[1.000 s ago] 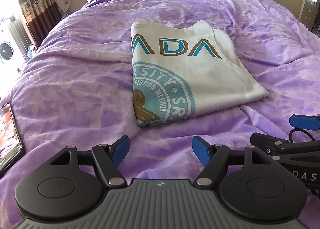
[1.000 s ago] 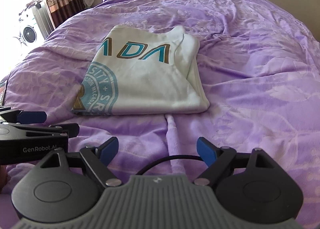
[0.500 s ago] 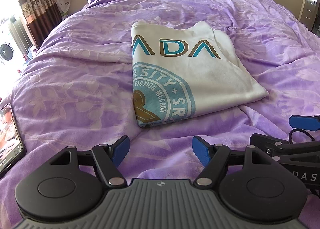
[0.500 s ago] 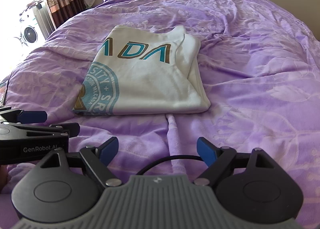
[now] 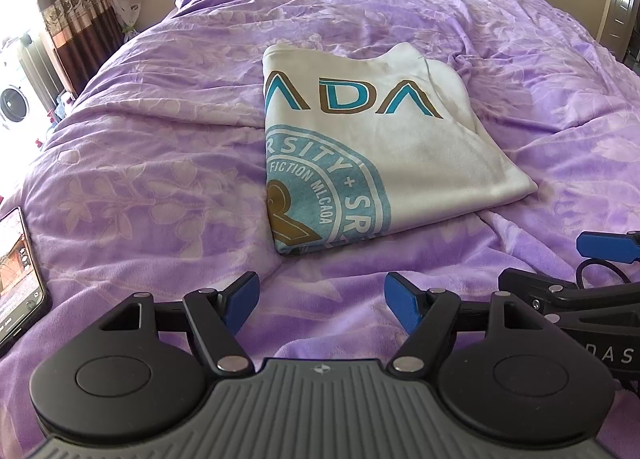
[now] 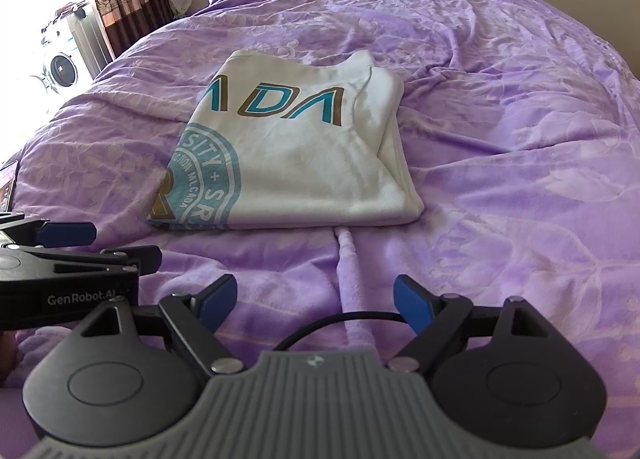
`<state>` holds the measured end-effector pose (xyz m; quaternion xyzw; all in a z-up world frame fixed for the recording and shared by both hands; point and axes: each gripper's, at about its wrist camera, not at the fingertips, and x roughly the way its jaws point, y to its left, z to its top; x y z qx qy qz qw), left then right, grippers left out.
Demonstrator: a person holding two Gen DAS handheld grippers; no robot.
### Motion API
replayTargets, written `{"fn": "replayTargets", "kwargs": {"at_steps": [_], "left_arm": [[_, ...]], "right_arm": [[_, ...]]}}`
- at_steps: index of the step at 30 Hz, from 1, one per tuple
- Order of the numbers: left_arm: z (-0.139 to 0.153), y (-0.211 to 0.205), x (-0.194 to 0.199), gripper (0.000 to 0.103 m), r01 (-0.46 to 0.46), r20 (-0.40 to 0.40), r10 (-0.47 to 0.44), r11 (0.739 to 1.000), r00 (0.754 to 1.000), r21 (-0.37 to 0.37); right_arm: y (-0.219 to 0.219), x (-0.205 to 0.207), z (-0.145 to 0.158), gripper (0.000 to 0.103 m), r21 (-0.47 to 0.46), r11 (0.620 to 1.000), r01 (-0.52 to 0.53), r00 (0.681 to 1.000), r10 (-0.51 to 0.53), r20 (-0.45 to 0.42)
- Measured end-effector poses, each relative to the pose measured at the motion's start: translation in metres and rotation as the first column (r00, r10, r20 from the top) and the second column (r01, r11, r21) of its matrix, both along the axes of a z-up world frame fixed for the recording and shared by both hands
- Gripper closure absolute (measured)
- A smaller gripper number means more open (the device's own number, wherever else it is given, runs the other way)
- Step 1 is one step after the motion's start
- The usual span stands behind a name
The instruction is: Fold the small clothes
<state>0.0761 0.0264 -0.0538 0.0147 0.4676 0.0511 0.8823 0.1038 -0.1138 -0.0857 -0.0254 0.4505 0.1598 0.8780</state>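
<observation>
White cotton T-shirt (image 5: 372, 147) lies folded on the purple bedspread (image 5: 160, 163), ahead of both grippers. Left gripper (image 5: 320, 299) and right gripper (image 6: 314, 301): jaws released, empty. For a further fold, grasp near corners simultaneously, lifting evenly.

I see a bed covered in a rumpled purple leaf-patterned quilt (image 5: 160, 147); on it lie a folded white printed T-shirt (image 5: 384, 147) and a black smartphone (image 5: 18, 275) at its left edge.

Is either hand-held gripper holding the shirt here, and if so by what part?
Neither. The left hand-held gripper and right hand-held gripper are both open, short of the folded shirt on the bed.
</observation>
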Motion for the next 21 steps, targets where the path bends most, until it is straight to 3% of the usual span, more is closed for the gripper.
{"fn": "replayTargets", "kwargs": {"at_steps": [21], "left_arm": [[0.0016, -0.0015, -0.0006, 0.019, 0.002, 0.002, -0.002, 1.0, 1.0, 0.004]], "right_arm": [[-0.0006, 0.0002, -0.0008, 0.022, 0.007, 1.0, -0.009, 1.0, 0.009, -0.005]]}}
